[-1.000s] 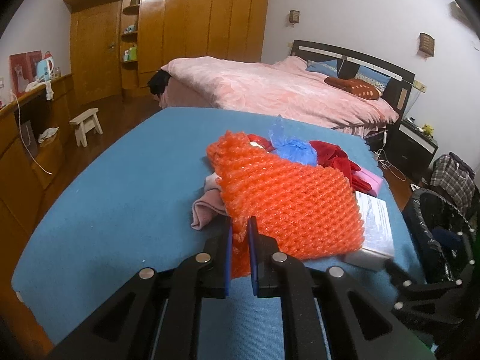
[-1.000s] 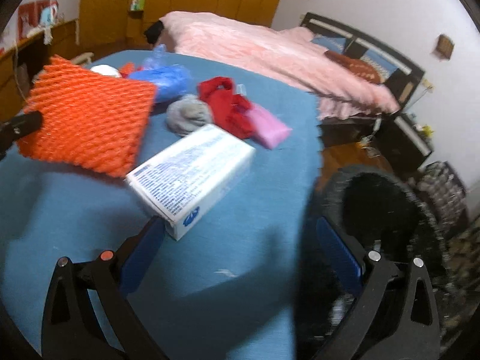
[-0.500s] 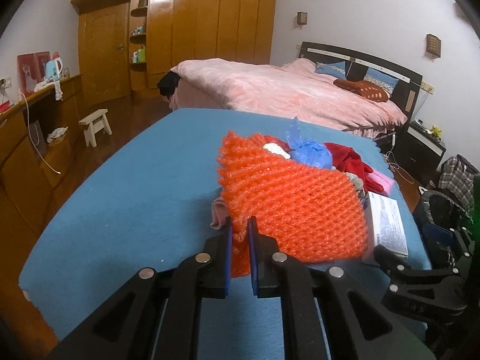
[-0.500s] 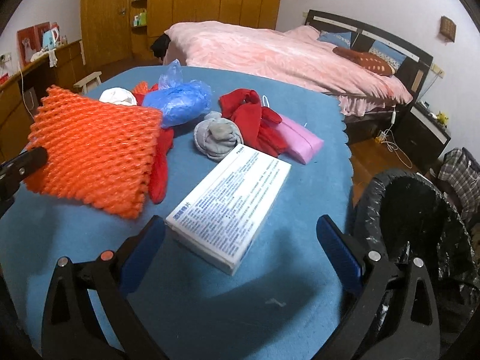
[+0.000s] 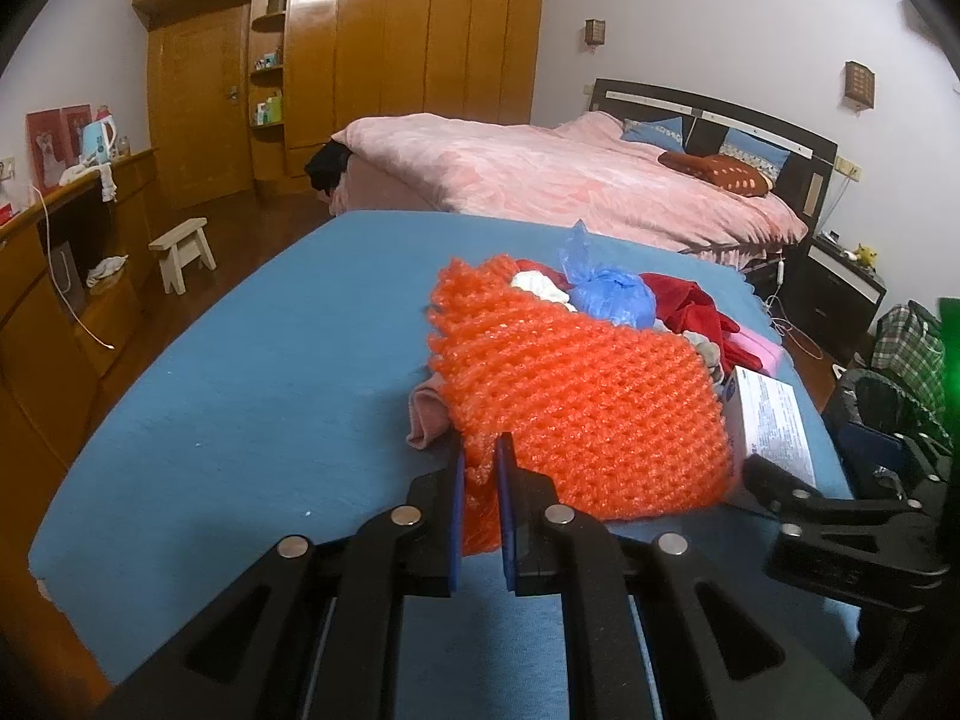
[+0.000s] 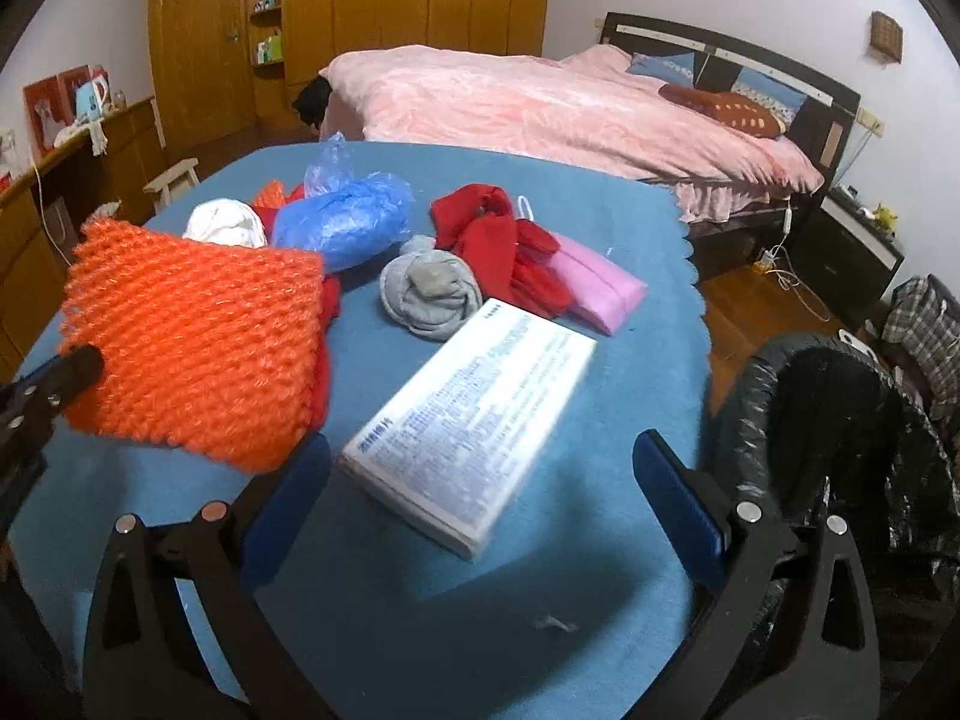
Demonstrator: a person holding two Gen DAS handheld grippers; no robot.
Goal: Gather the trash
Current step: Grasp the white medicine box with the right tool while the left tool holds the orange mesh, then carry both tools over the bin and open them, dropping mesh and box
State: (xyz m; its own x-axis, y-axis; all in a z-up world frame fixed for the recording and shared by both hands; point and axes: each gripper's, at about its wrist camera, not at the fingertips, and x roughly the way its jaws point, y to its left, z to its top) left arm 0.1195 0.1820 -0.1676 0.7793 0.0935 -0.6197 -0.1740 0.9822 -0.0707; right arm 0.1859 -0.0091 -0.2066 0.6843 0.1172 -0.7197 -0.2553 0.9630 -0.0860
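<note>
Left wrist view: left claw [image 5: 480, 462] clamped on one corner of the orange foam net [image 5: 576, 396], blue pads pinching a thin fold of mesh. Net lifted off the blue table [image 5: 240, 396], hanging in front of the pile of rags. Probably very light, soft and springy; likely to flop and sag from a single corner, yet unlikely to slip, given the knobbly mesh biting into the pads. No fragility to fear. Corner grip adequate for carrying; nothing gained by a deeper hold.

Right wrist view: right claw [image 6: 480, 492] wide open, nothing between its pads, poised above and around the near end of the white box [image 6: 474, 414] lying flat on the table. Box stiff, printed, apparently cardboard, light by the look of it, smooth on its faces and so somewhat slippery; best taken across the narrow width, pads on the two long sides, near the middle to avoid tipping. Black-lined trash bin [image 6: 840, 456] just beyond the table's edge on the right, mouth open, near the box. Grey sock ball [image 6: 429, 291], red cloth [image 6: 498, 240], pink packet [image 6: 600, 285] and blue plastic bag [image 6: 342, 222] clustered farther back.

Both claws angled downward toward the tabletop, the left one level across its jaws, the right one slightly rolled.
</note>
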